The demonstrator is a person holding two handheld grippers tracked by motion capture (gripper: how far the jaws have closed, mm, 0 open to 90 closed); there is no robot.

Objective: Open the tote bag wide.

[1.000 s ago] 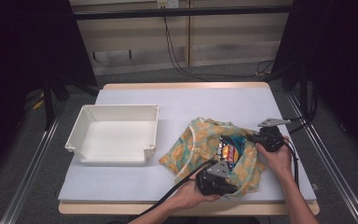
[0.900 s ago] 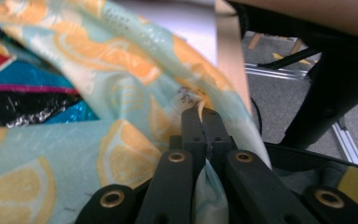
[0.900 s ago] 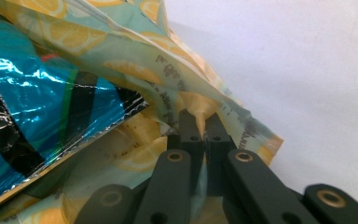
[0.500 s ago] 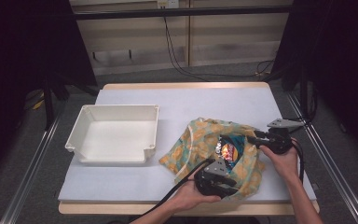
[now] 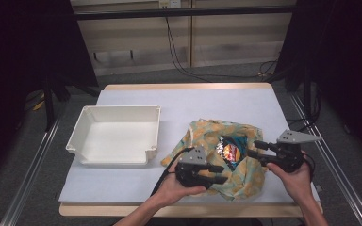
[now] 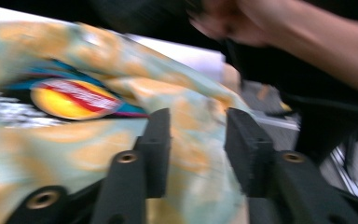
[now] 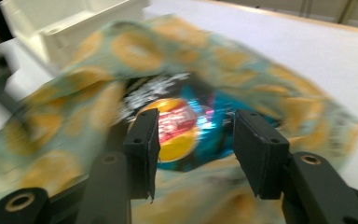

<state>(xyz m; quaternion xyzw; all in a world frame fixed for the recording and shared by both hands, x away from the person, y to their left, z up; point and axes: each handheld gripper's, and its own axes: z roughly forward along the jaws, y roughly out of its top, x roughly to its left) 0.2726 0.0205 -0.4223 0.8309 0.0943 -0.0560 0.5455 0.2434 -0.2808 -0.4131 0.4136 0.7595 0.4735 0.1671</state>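
A teal and orange patterned cloth [image 5: 202, 134] lies bunched on the right half of the white table [image 5: 193, 101]. It is wrapped loosely around a shiny blue snack bag [image 5: 229, 149] with a yellow and red logo. My left gripper [image 5: 222, 173] hovers at the cloth's near edge, open after its jaws have just been opening. In the left gripper view its gripper [image 6: 198, 121] has only cloth [image 6: 98, 158] beyond it and nothing pinched. My right gripper [image 5: 253, 148], at the cloth's right side, has also just been opening. In the right gripper view its gripper [image 7: 196, 121] is open above the bag [image 7: 182, 126].
An empty white plastic tray [image 5: 118, 108] stands on the left half of the table. Metal frame rails run along both sides of the table, and cables lie on the floor behind it. A person's forearms come in from the bottom edge.
Both grippers were shut on the cloth a second ago; they have let go, opened and drawn back from it, the right one to the right and the left one toward the person.
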